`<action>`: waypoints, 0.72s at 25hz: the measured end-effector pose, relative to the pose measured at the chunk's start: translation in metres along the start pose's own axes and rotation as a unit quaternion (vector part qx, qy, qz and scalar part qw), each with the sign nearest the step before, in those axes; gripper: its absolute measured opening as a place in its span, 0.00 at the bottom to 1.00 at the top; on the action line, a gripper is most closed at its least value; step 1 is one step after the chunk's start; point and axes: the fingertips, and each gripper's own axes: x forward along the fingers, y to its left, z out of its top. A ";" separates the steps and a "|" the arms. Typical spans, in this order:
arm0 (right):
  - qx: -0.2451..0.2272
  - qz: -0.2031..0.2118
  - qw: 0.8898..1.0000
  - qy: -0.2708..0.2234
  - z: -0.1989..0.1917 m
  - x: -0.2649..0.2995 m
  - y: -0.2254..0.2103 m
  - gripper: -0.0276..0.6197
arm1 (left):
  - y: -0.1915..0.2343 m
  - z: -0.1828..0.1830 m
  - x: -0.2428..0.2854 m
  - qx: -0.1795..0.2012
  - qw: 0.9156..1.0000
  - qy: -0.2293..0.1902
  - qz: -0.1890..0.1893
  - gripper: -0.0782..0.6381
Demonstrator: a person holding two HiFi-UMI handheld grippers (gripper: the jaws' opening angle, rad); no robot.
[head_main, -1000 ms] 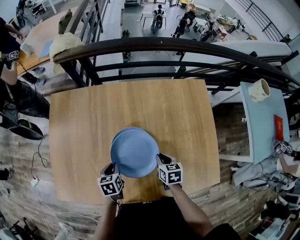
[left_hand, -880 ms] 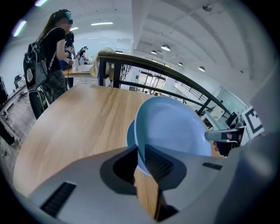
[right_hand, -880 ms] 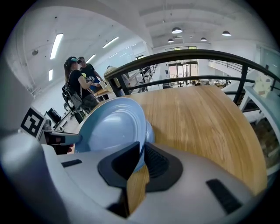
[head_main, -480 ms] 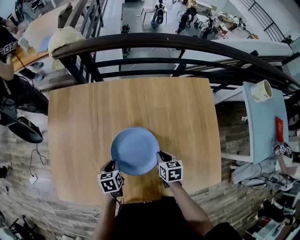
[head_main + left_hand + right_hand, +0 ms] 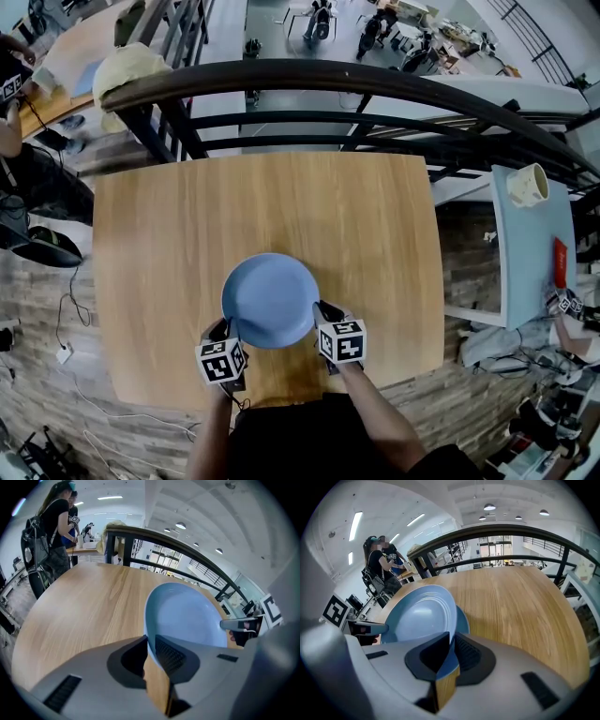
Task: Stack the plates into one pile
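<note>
A round light-blue plate [image 5: 270,300] hangs just above the wooden table [image 5: 187,225], near its front edge. My left gripper [image 5: 226,332] is shut on the plate's left rim [image 5: 187,616], which sits pinched between its pads. My right gripper [image 5: 322,315] is shut on the opposite rim [image 5: 419,616]. In the right gripper view the edge of a second blue plate [image 5: 463,620] shows on the table right under the held one. In the head view the held plate hides that lower plate.
A dark curved railing [image 5: 309,80] runs past the table's far edge. To the right stands a pale-blue side table [image 5: 530,253] with a cream cup [image 5: 527,185]. People stand beyond the far-left corner [image 5: 54,531]. The wooden top stretches bare left, right and beyond the plates.
Both grippers have sunk a little with the plate. The lower plate's rim, which peeked out at the upper left a second ago, is now covered in the head view.
</note>
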 end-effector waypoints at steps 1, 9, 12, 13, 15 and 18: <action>0.000 0.000 1.000 0.002 0.000 0.002 0.000 0.12 | 0.001 0.000 0.002 -0.001 1.000 0.002 0.000 0.20; 0.003 -0.001 1.000 0.015 -0.001 0.014 -0.002 0.12 | 0.006 0.000 0.013 -0.005 1.000 0.016 0.002 0.20; 0.005 -0.005 1.000 0.021 -0.003 0.015 -0.007 0.12 | 0.002 -0.001 0.016 -0.002 1.000 0.021 -0.001 0.20; 0.006 -0.006 1.000 0.024 -0.004 0.015 -0.009 0.12 | 0.001 -0.003 0.017 -0.002 1.000 0.023 -0.002 0.20; 0.008 -0.008 1.000 0.028 -0.007 0.016 -0.013 0.12 | -0.001 -0.004 0.020 -0.003 1.000 0.027 -0.004 0.20; 0.011 -0.011 0.999 0.032 -0.009 0.019 -0.016 0.12 | -0.003 -0.006 0.024 -0.003 0.999 0.032 -0.006 0.20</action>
